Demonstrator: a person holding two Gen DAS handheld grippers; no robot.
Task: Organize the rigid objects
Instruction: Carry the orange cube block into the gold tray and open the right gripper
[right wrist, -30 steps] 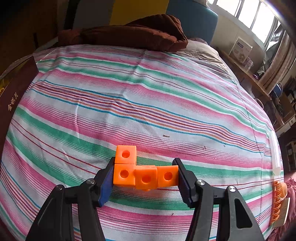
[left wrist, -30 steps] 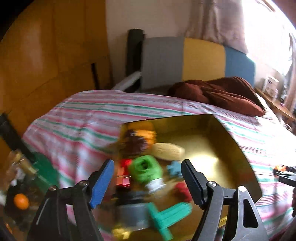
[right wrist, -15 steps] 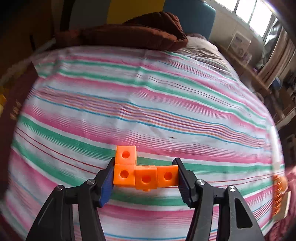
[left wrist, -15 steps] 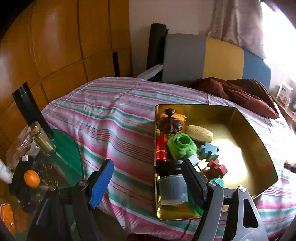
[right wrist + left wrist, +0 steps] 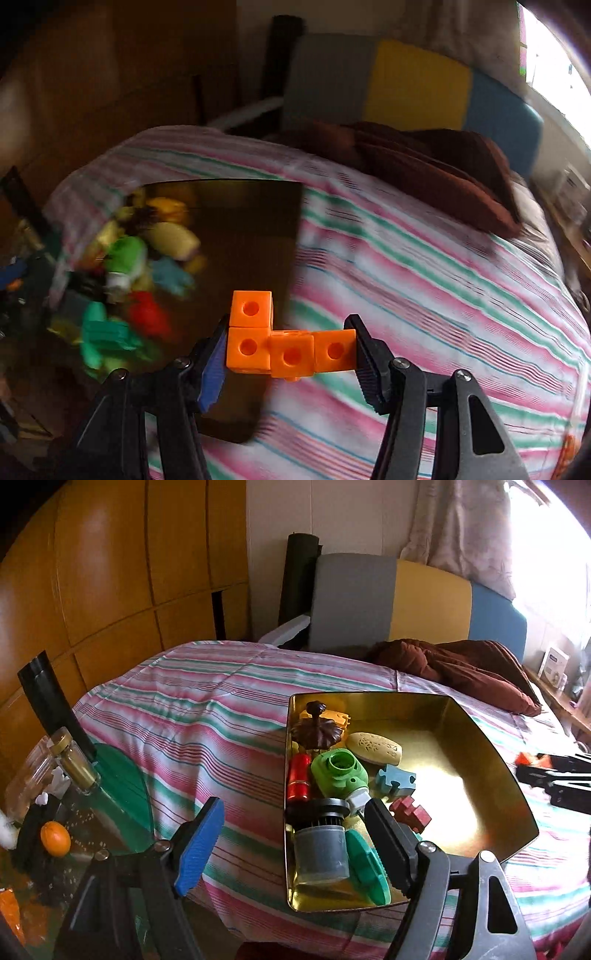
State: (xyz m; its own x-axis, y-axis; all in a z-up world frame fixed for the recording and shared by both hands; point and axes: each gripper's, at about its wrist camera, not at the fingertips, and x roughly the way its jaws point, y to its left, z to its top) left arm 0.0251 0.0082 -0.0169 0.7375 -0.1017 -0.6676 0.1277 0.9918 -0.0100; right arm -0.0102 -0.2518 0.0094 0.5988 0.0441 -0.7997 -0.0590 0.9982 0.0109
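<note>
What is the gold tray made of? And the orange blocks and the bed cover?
The tray looks like metal: shiny gold walls that mirror the light and the toys inside. The orange blocks, held by the right gripper, look like hard plastic: smooth, bright, with neat round holes. The bed cover looks like woven cloth: soft wrinkles and printed stripes, probably cotton, though that is a guess.

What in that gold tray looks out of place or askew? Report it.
Nothing damaged or spilled. In the gold tray the toys, such as the green piece, crowd the left side, leaving the right half bare.
</note>
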